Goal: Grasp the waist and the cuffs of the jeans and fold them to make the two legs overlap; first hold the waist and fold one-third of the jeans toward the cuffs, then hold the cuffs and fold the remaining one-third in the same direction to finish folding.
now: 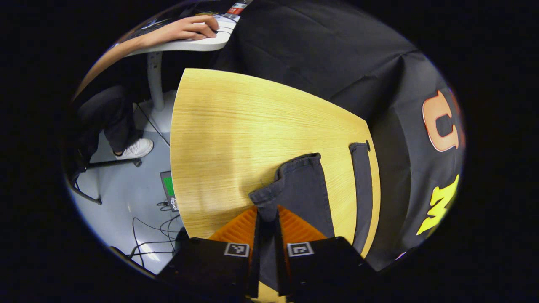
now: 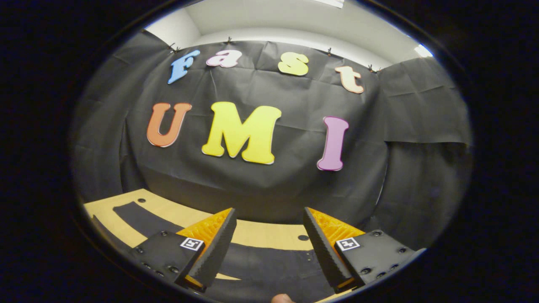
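Observation:
In the left gripper view my left gripper [image 1: 267, 212] is shut on the hemmed end of one dark jeans leg [image 1: 297, 187], which rises a little off the light wooden table [image 1: 236, 139]. The other leg [image 1: 362, 193] lies flat along the table's right edge. In the right gripper view my right gripper [image 2: 269, 210] stands open above the table [image 2: 261, 233], with nothing between its fingers. Dark jeans cloth [image 2: 269, 261] lies flat below it, and a narrower strip of the jeans [image 2: 141, 219] runs off to the left.
The black cloth wall [image 1: 320, 54] hangs close behind the table. Left of the table, a person's arm [image 1: 181, 30] rests on a white desk, with a leg and white shoe [image 1: 135, 148] below. Cables [image 1: 156, 229] and a small device [image 1: 168, 187] lie on the floor.

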Available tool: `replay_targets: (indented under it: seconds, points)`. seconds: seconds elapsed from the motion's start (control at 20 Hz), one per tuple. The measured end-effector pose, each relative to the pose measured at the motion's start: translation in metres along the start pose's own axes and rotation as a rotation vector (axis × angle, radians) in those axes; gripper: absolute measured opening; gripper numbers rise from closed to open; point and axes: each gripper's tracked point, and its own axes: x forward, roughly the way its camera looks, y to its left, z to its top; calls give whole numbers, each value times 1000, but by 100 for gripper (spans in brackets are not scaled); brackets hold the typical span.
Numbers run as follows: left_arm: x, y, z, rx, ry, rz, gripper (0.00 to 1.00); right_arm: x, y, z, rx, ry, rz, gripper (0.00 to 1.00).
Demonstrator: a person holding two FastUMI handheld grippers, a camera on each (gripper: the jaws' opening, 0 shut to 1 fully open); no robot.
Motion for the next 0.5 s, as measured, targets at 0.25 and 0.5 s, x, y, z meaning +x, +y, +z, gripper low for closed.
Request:
replay_targets:
  seconds: [0.25, 0.5]
  points:
    - [3, -1, 1, 25, 17, 14, 6, 13, -99, -98, 238, 376, -114, 98]
    - [4, -5, 2, 4, 31, 5, 5, 0, -187, -233, 549, 816, -290, 95]
